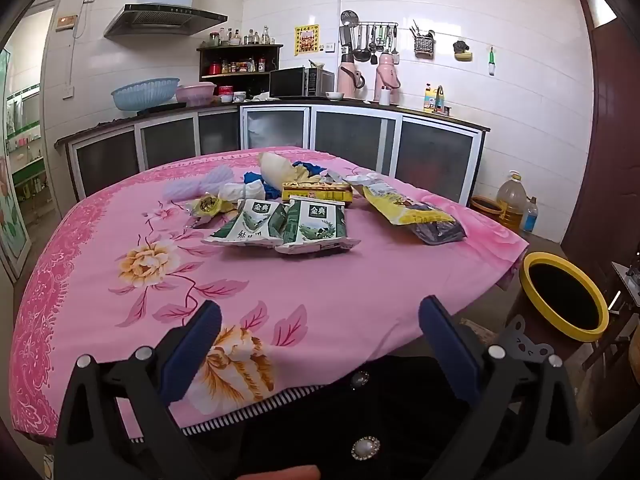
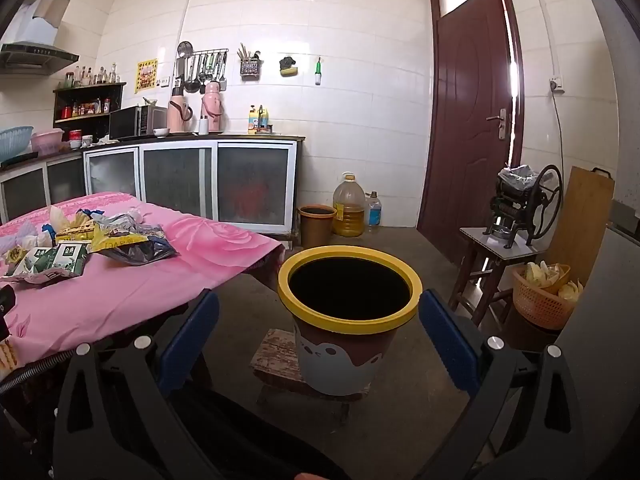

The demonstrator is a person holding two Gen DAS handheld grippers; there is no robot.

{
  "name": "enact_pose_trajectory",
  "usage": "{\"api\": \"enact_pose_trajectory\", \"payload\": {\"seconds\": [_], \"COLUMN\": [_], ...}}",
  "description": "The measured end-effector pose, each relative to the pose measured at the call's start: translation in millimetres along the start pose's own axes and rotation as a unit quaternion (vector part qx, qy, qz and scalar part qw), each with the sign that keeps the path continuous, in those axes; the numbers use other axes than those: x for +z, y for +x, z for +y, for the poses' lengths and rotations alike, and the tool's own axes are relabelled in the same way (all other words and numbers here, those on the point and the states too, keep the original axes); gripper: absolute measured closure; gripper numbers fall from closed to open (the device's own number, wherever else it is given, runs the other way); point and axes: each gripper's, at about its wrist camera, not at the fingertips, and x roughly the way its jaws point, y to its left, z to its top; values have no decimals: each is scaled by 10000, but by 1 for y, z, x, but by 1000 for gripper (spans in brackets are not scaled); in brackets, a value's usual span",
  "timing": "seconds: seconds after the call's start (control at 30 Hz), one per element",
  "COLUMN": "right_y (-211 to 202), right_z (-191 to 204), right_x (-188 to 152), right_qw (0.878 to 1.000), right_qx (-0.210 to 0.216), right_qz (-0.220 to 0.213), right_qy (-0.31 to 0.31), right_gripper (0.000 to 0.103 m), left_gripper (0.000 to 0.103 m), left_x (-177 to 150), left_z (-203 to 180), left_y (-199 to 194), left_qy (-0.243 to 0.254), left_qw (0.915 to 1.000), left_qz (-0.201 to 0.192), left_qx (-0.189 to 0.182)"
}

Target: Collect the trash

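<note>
We held the left gripper (image 1: 320, 332) low over the near edge of the table (image 1: 360, 280), its jaws spread wide with nothing between them. The trash lay well ahead toward the far middle of the cloth: a small yellow wrapper (image 1: 208, 205) on the left, two green cartons (image 1: 280, 226) side by side in front, a yellow box (image 1: 318, 192) behind them, and a yellow-and-dark bag (image 1: 416, 214) to the right, with crumpled white and blue scraps heaped at the back. Further right, off the table's corner, the bin (image 2: 350, 284) stood on a low stool, and our right gripper (image 2: 319, 334) hung just before its yellow rim, also wide open and holding nothing. We judged that collecting was at its outset or between picks, with the pile untouched. The next move called for reaching the left gripper forward to the nearest carton and closing on its flattened edge, then carrying it right to the bin.
</note>
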Motion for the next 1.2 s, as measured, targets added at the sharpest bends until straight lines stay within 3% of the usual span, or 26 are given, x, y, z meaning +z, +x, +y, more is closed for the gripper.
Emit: {"api": "enact_pose_trajectory", "payload": {"seconds": [1.2], "right_y": [0], "right_z": [-2], "right_x": [1], "right_qw": [10000], "right_qx": [-6], "right_qz": [15], "right_qy": [-22], "right_gripper": [8], "left_gripper": [8], "left_x": [0], "left_z": [0], "left_y": [0], "left_qy": [31], "left_qw": [10000], "left_qz": [-8], "left_qx": [6]}}
